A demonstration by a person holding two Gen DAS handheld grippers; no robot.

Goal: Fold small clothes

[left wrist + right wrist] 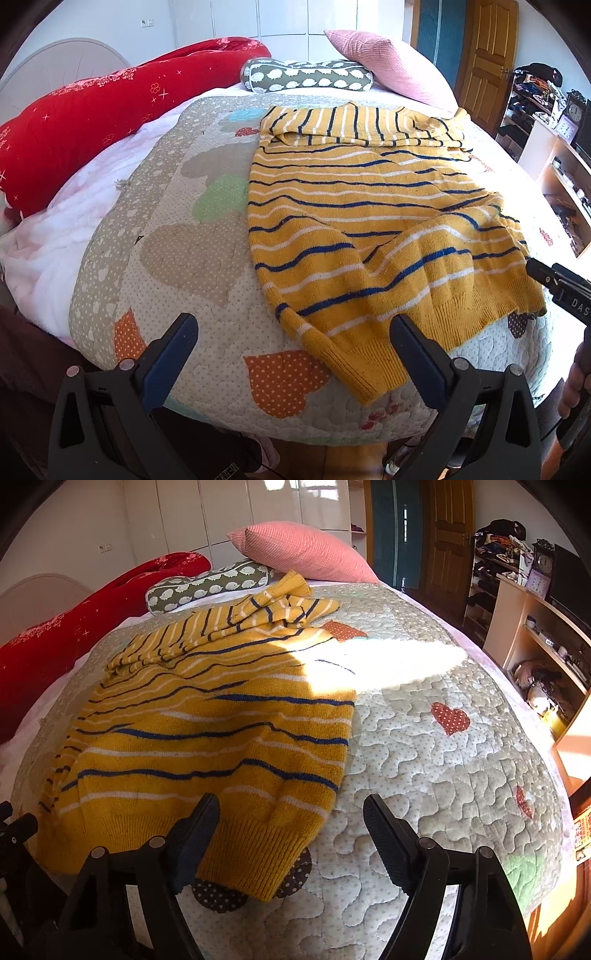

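Note:
A yellow knit sweater (369,221) with blue and white stripes lies spread on a quilted bed cover (192,251), hem toward me, sleeves folded across its far end. My left gripper (295,343) is open and empty, just above the hem's left corner. My right gripper (291,827) is open and empty, jaws straddling the hem's right corner of the sweater (207,746). The right gripper's tip also shows in the left wrist view (554,280) at the sweater's right edge. The left gripper's body shows at the left edge of the right wrist view (14,834).
A red quilt (92,110), a hedgehog-print bolster (306,75) and a pink pillow (391,66) lie at the bed's far end. Shelves (535,638) with clutter stand to the right, past the bed's edge. A wooden door (487,55) is at the back.

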